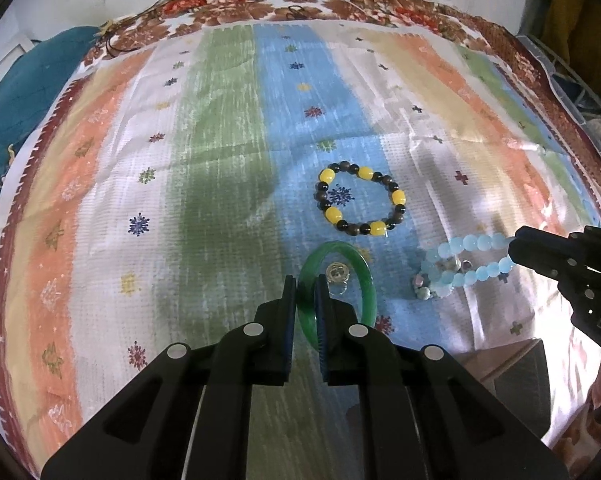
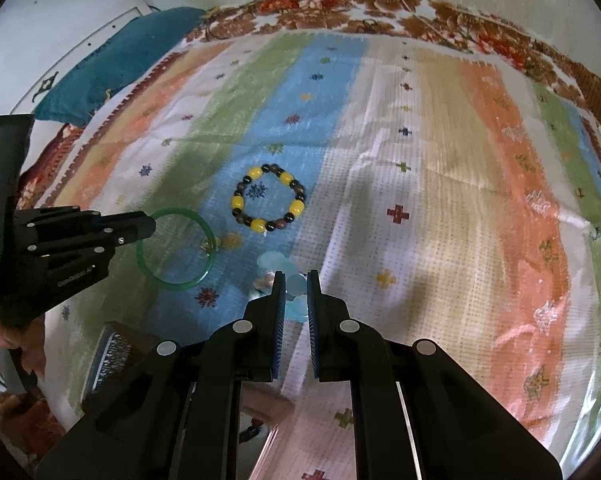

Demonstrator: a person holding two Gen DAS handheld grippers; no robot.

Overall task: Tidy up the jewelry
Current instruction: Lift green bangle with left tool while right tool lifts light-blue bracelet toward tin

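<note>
— Lifting looks like the step in hand: the left gripper [image 1: 305,292] is clenched on the rim of the smooth green glassy bangle [image 1: 367,292], and the right gripper [image 2: 296,286] is clamped on the strand of pale blue translucent beads [image 1: 466,258].

— Where does each piece sit?

— Both hang at the fingertips over the striped, flower-bordered cloth [image 1: 220,160] that covers the surface. From the right wrist the bangle shows as a full ring just beyond the left fingers, seemingly tilted rather than flat. The blue strand trails down toward a small cluster of mixed beads [image 1: 422,286]; whether that cluster belongs to the strand or lies loose, I cannot tell.

— And the third piece?

— The round bracelet of yellow and dark brown beads [image 1: 358,200] lies flat on the blue stripe, untouched, between the two grippers and a little beyond them.

— What does the next move call for?

— Carrying both to wherever they belong, I judge. A dark box-like thing with a ribbed inner face [image 2: 116,356] sits at the near edge and may be the holder, though I cannot be sure. The blue strand needs a steady carry so that it does not swing or snag.
</note>
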